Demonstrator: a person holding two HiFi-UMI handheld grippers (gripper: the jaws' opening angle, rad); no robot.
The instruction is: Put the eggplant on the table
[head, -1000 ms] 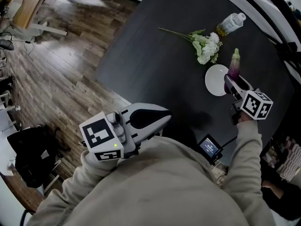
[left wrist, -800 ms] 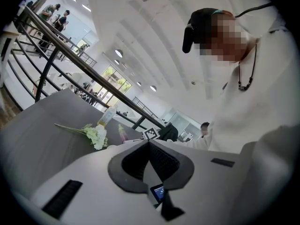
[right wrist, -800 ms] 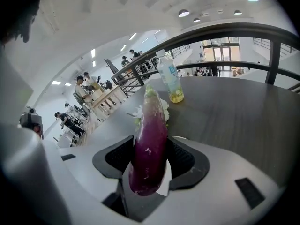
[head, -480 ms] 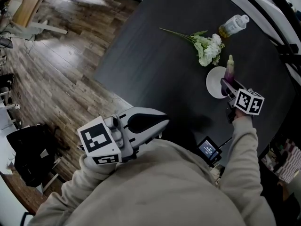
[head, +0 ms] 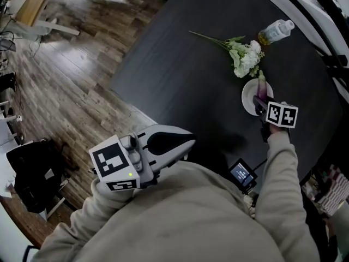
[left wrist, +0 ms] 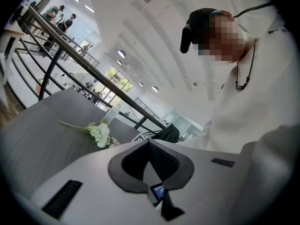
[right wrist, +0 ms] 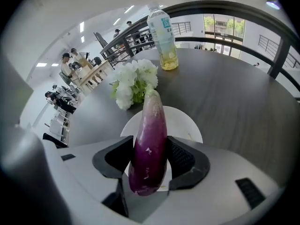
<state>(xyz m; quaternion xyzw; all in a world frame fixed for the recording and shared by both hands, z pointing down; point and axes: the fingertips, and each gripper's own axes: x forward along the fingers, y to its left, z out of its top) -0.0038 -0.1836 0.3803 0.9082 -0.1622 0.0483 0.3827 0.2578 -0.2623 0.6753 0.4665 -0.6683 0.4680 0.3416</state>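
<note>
A purple eggplant [right wrist: 149, 142] with a pale green tip is clamped between the jaws of my right gripper [right wrist: 149, 161], which is shut on it. It hangs over a small white plate [right wrist: 185, 122] on the dark round table [right wrist: 225, 97]. In the head view the eggplant [head: 262, 88] points away from me above the plate [head: 250, 98], with the right gripper [head: 260, 101] behind it. My left gripper [head: 182, 138] is held near my chest off the table's edge; its jaws are closed on nothing in the left gripper view [left wrist: 150, 156].
A bunch of white flowers [head: 244, 58] lies beyond the plate, its stem running left. A plastic bottle of yellowish liquid [head: 276, 30] stands further back. A small screen device [head: 242, 172] hangs at the table's near edge. Wooden floor [head: 60, 81] lies to the left.
My right gripper has carried the eggplant away from me and to the left, so it now hangs over the white plate. The left gripper has barely moved.
</note>
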